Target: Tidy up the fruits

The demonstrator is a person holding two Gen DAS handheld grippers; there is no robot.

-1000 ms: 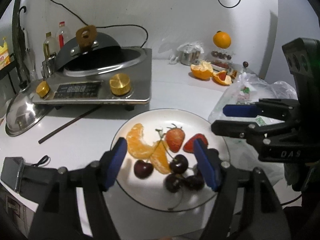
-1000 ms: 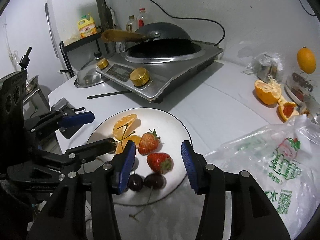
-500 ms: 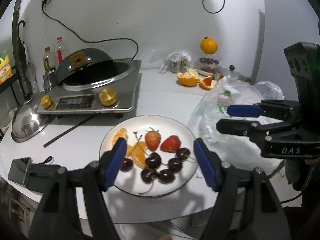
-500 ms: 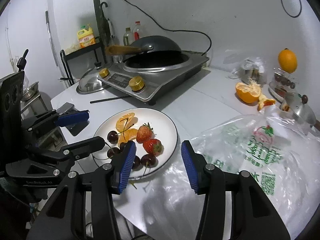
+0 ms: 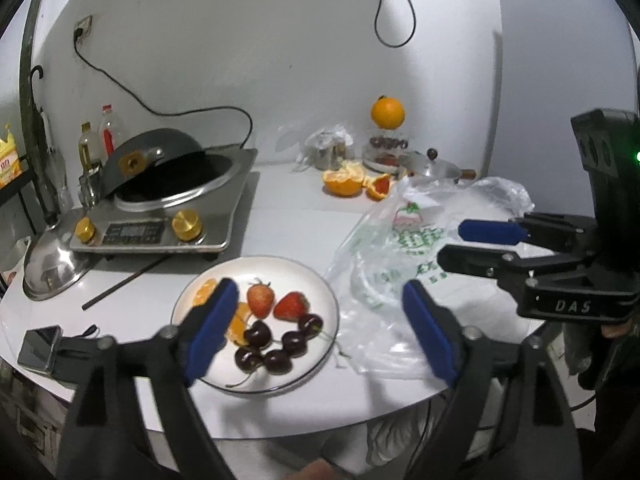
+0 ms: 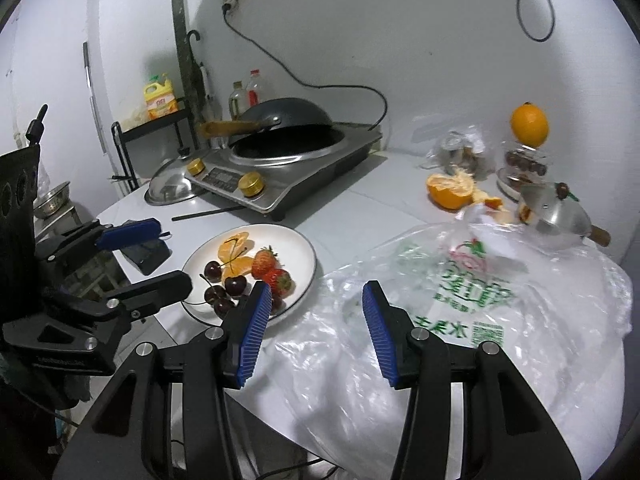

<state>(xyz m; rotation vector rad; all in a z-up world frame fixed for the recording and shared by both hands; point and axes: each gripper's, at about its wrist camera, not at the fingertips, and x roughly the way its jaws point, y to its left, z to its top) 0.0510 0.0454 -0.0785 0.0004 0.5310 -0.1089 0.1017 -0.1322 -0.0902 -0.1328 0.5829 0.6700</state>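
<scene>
Left gripper (image 5: 320, 332) angled down over plate (image 5: 320, 280), jaws just widened, empty; right gripper (image 6: 314, 332) jaws apart, empty.

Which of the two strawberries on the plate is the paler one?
The left strawberry, nearest the orange segments; the other strawberry is deeper red.

table: white (image 5: 296, 224), with a round front edge
plate: white (image 5: 320, 288), near the front, fruit on it
plastic bag: clear (image 5: 384, 280), flat, just right of the plate
cooker: silver (image 5: 224, 224), at the back left, a black pan on top
lid: shiny (image 5: 52, 264), left of the cooker
stick: dark and thin (image 5: 124, 282), between cooker and plate
phone: (image 5: 38, 348) at the left front edge
orange peel: (image 5: 344, 180) at the back
</scene>
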